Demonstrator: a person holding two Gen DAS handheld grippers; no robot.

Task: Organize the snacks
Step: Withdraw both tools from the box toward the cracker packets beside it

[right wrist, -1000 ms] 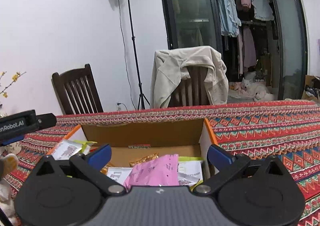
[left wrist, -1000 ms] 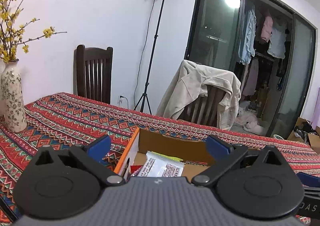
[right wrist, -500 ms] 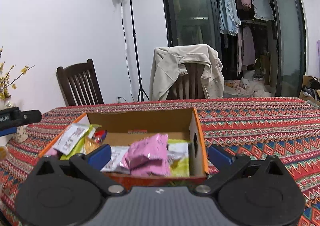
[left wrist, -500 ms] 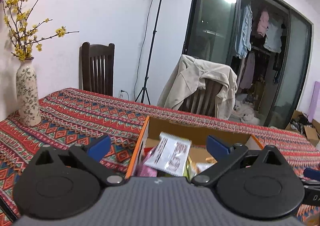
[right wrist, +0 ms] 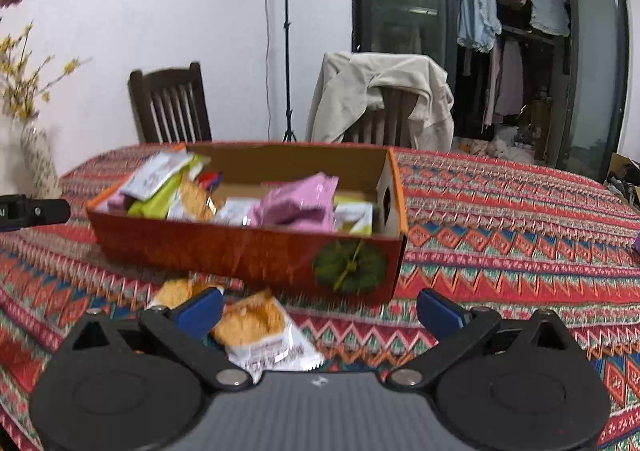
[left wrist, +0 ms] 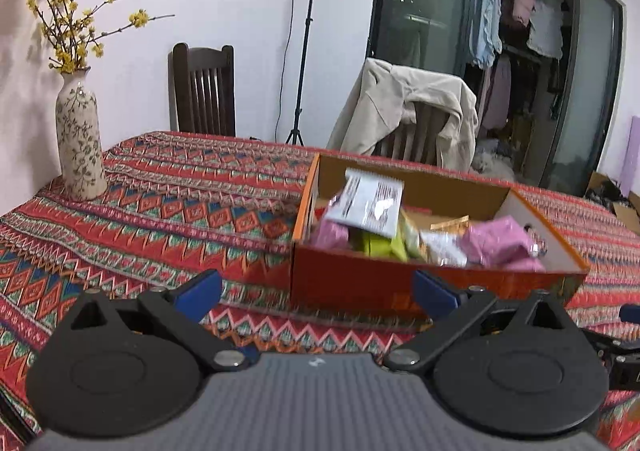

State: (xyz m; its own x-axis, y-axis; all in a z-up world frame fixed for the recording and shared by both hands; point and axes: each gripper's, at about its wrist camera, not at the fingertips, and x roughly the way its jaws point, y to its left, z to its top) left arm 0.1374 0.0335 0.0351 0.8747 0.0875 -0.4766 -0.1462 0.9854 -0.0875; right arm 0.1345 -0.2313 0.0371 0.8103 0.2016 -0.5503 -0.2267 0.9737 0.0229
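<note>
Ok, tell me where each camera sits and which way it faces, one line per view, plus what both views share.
Left wrist: sits on the left gripper, looking forward over the patterned tablecloth at the orange snack box; its own open blue-tipped fingers show, and the vase stands left.
Right wrist: sits on the right gripper, facing the box's long side; open fingers show, two snack packets lie just ahead on the cloth.
Shared: box, pink packet, jacket-draped chair, light stand, wardrobe.
</note>
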